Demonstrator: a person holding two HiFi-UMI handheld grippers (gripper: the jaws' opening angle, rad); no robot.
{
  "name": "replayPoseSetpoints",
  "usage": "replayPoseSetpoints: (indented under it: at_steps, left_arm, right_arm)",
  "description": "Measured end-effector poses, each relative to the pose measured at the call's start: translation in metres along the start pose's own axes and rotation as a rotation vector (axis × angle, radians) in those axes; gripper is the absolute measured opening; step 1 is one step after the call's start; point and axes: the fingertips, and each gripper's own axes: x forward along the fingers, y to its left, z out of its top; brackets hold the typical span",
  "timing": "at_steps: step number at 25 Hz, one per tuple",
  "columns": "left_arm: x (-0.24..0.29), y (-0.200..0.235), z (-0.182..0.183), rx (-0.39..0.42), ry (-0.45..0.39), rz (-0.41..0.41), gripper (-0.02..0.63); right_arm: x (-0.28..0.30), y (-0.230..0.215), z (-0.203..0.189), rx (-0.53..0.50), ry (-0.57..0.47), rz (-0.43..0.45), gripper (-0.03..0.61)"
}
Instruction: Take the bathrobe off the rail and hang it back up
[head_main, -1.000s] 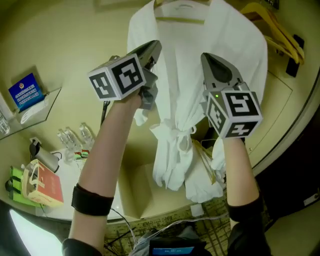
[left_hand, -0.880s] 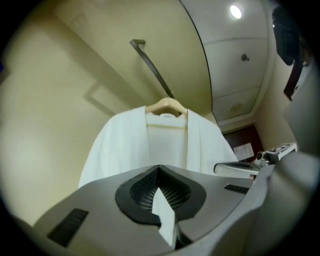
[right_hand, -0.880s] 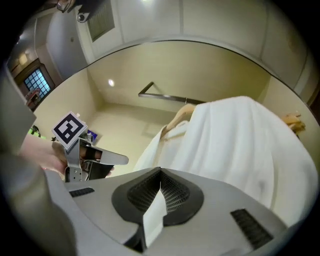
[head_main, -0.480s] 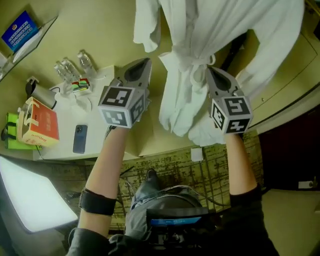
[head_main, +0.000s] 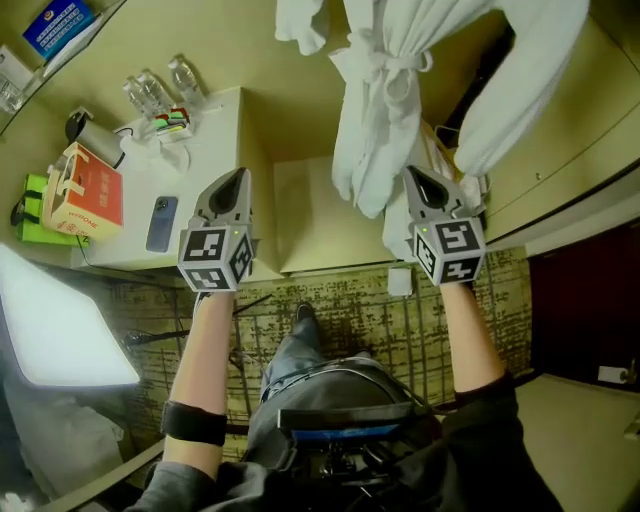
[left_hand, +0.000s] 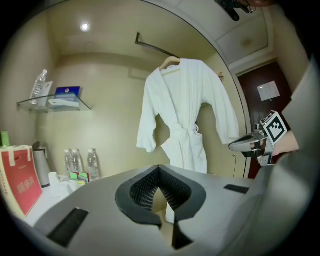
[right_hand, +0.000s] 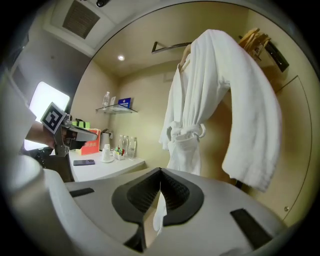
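While the thick white bathrobe (head_main: 385, 90) hangs from the dark rail (left_hand: 152, 46) against the wall, belt knotted at its waist, I have my left gripper (head_main: 237, 180) low in front of it and well apart, ribbed jaws pressed together on nothing. My right gripper (head_main: 414, 178) sits near the robe's soft, drooping hem without touching, jaws likewise closed and empty.

So both arms are stretched out in front, left forearm (head_main: 205, 365) and right forearm (head_main: 466, 335) bare and well apart. The left gripper (head_main: 237, 180) and right gripper (head_main: 414, 178) point forward side by side, roughly level. Jaws on both are pressed together with nothing pinched between them.
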Motion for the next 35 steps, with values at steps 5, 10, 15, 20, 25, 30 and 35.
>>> replayPoseSetpoints:
  at_steps: [5,10,15,20,25,30,35]
  left_arm:
    - [-0.043,-0.011,-0.041,-0.007,0.045,0.024,0.003]
    - [-0.073,-0.024,-0.063,-0.006,0.070,0.064,0.003]
    - [-0.092,-0.036,-0.067,0.018,0.079,0.100,0.003]
    - [-0.105,-0.047,-0.080,0.004,0.102,0.116,0.003]
    - [-0.111,-0.059,-0.081,0.006,0.115,0.115,0.003]
    - [-0.113,-0.064,-0.075,0.007,0.120,0.123,0.003]
    - [-0.121,-0.057,-0.066,0.007,0.107,0.122,0.003]
  right_arm:
    - [-0.035,0.014,-0.038,0.028,0.035,0.007,0.014]
    - [-0.072,0.016,-0.074,0.062,0.074,0.008,0.014]
    - [-0.097,0.011,-0.087,0.058,0.090,0.012,0.014]
    - [-0.107,0.007,-0.096,0.058,0.095,0.020,0.014]
    - [-0.111,0.006,-0.100,0.074,0.102,0.033,0.014]
    - [-0.105,0.008,-0.093,0.054,0.104,0.066,0.014]
    - [-0.103,0.018,-0.073,0.033,0.095,0.076,0.014]
